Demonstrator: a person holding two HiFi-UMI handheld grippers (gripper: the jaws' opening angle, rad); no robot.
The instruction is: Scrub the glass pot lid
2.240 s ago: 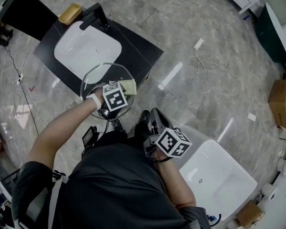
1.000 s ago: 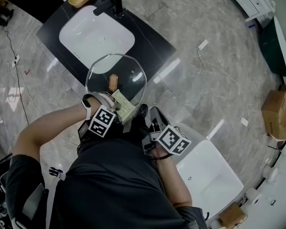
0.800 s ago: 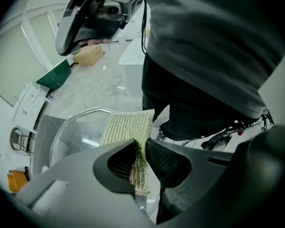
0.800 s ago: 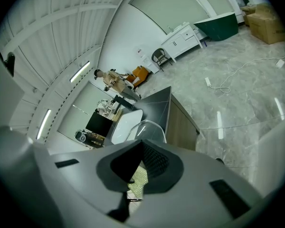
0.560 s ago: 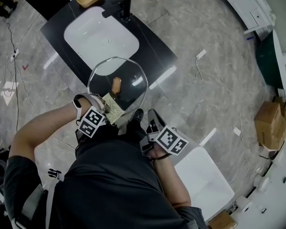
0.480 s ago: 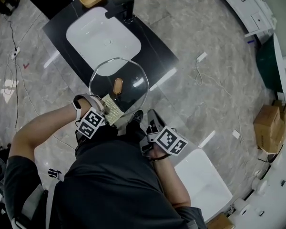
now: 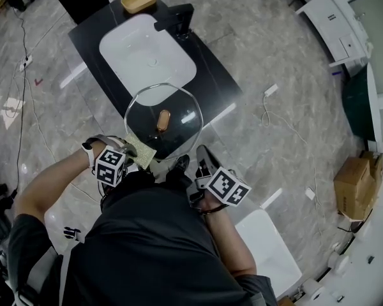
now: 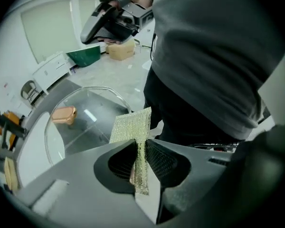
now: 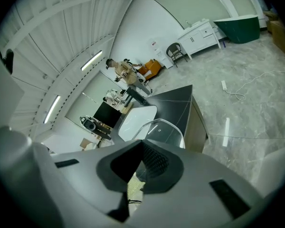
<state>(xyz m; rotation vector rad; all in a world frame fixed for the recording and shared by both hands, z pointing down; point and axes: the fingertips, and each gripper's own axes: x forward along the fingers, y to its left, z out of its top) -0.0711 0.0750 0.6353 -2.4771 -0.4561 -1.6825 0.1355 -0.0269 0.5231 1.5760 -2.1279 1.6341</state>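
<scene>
At the near edge of the black counter (image 7: 210, 75), the glass pot lid (image 7: 179, 129) is hanging clear of the surface, in front of the person. The right gripper (image 9: 141, 146) is gripping the lid, and its own view indicates that its jaws are pressing together on the near rim. The left gripper (image 8: 141, 151) is clamping a yellow-green scrub pad (image 8: 132, 125) between its jaws, with most of the pad standing out beyond the tips. The pad is sitting just beside the lid's lower left rim; whether it is touching the glass cannot be confirmed.

Handling judgement: the lid is likely behaving as a stiff, fairly heavy and fragile part, and its glass is probably turning slippery once wet — the rim hold is therefore calling for firm, steady pressure. The brown knob (image 7: 163, 119) is offering the more secure place to take hold. The pad is looking soft and light — it is likely bending under scrubbing pressure
</scene>
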